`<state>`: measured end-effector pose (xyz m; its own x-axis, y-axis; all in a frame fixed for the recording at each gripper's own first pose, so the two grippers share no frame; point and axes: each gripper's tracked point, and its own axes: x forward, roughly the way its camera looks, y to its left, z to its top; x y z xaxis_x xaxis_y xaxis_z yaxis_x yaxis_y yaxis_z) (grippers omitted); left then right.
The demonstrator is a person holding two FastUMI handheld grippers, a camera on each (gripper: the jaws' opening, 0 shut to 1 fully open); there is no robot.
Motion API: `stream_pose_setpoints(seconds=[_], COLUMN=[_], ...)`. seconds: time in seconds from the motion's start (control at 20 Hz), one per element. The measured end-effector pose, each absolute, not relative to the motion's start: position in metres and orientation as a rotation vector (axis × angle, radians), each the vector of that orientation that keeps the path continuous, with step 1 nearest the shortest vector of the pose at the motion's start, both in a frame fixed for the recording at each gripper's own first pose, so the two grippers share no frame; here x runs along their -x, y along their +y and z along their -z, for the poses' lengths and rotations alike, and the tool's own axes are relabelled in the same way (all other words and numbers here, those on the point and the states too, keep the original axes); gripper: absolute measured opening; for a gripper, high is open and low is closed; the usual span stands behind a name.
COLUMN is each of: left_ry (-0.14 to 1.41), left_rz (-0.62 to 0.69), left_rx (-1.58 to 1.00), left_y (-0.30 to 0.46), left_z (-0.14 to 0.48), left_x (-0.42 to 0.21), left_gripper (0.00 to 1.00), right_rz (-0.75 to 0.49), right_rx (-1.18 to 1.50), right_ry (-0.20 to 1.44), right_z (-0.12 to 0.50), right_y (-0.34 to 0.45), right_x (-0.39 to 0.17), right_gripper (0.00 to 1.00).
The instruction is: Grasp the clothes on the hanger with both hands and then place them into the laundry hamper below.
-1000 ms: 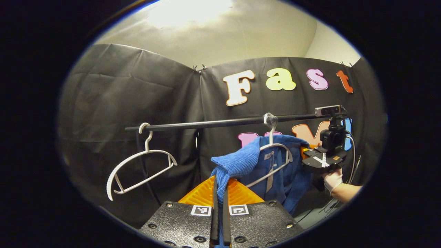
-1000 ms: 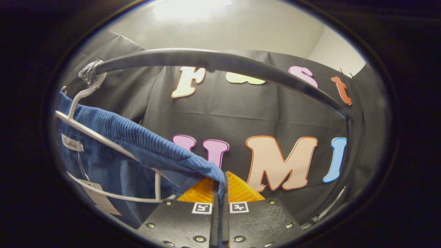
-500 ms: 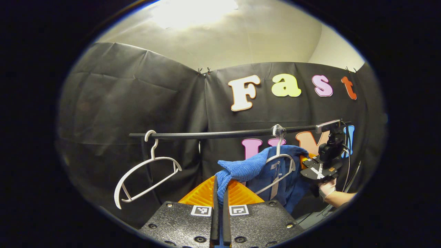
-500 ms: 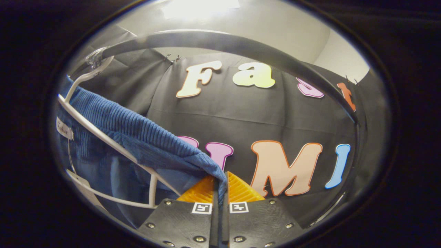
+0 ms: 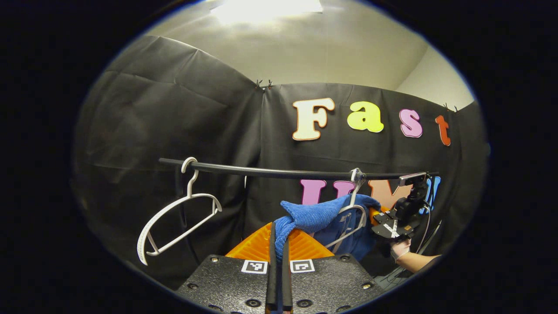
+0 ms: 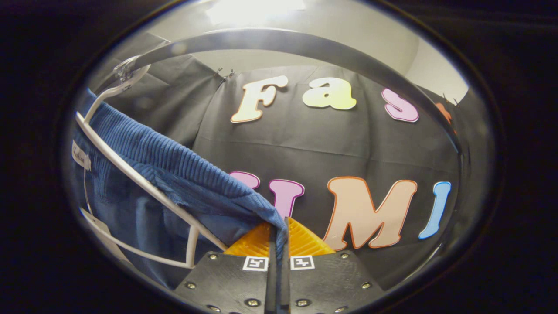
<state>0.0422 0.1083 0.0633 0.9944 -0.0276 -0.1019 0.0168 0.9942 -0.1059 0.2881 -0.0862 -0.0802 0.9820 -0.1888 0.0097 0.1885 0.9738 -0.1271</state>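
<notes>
Both pinched shut on blue garment [image 5: 320,214], left gripper [image 5: 279,244] at six o'clock, right gripper [image 6: 279,235] likewise, stretching it off white hanger [image 6: 130,172].

I cannot read the blurred label [image 6: 80,158] on the blue garment [image 6: 174,174], whose lower part is cut off.

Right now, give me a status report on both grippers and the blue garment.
Left gripper shut on blue garment. Right gripper shut on its other shoulder. Garment partly off white hanger, hanger hooked on rail. Hamper unseen.
</notes>
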Motion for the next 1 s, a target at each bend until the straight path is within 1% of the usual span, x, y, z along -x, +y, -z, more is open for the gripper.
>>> stream_pose_setpoints(seconds=[0.05, 0.1, 0.15, 0.3, 0.35, 0.6, 0.85, 1.0], left_ry=[0.111, 0.124, 0.141, 0.174, 0.178, 0.205, 0.271, 0.265], left_rz=[0.026, 0.030, 0.037, 0.055, 0.055, 0.067, 0.069, 0.073], left_rx=[0.108, 0.113, 0.122, 0.144, 0.135, 0.051, -0.004, -0.041], left_y=[0.109, 0.111, 0.112, 0.116, 0.117, 0.118, 0.130, 0.133], left_z=[-0.064, -0.063, -0.063, -0.062, -0.062, -0.054, -0.032, -0.024], left_x=[-0.042, -0.040, -0.038, -0.035, -0.036, -0.035, -0.038, -0.041], left_gripper=[0.05, 0.03, 0.05, 0.03, 0.05, 0.05, 0.05, 0.05], right_rz=[0.185, 0.178, 0.171, 0.146, 0.141, 0.106, 0.077, 0.077], right_rx=[0.129, 0.129, 0.127, 0.134, 0.140, 0.135, 0.146, 0.163], right_ry=[0.004, 0.007, 0.012, 0.018, 0.015, 0.017, 0.017, 0.017], right_z=[0.081, 0.083, 0.085, 0.090, 0.090, 0.094, 0.095, 0.097], right_y=[-0.085, -0.083, -0.081, -0.073, -0.071, -0.070, -0.072, -0.075], right_x=[-0.288, -0.288, -0.289, -0.287, -0.287, -0.289, -0.287, -0.287], right_gripper=[0.05, 0.04, 0.04, 0.04, 0.04, 0.04, 0.04, 0.04])
